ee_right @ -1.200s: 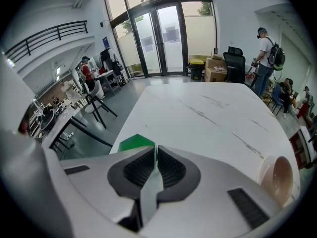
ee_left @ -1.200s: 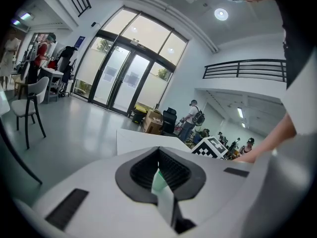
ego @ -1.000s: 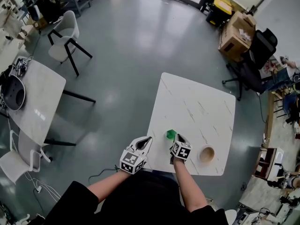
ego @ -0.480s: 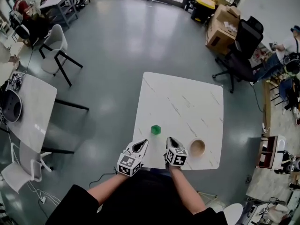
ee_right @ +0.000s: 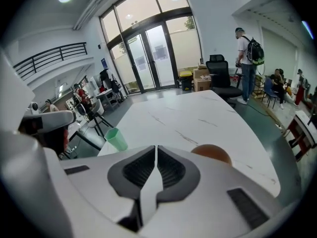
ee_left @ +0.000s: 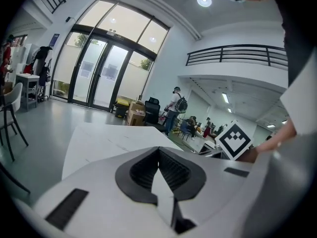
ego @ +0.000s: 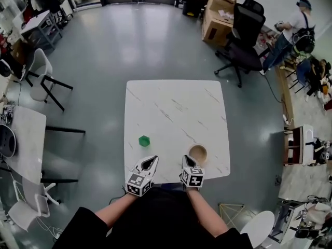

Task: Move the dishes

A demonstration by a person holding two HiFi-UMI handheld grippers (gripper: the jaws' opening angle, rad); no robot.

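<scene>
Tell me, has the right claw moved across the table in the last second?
Yes. Against the table, the right claw has shifted rightward along the near edge, from beside the green cup to beside the wooden bowl.

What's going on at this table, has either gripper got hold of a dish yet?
Not yet. A person stands at the near edge of the white table with a gripper in each hand. The left gripper and right gripper both have their jaws together with nothing between them. The green cup sits just beyond the left one, and the brown bowl just beyond the right. Neither dish is touched.
</scene>
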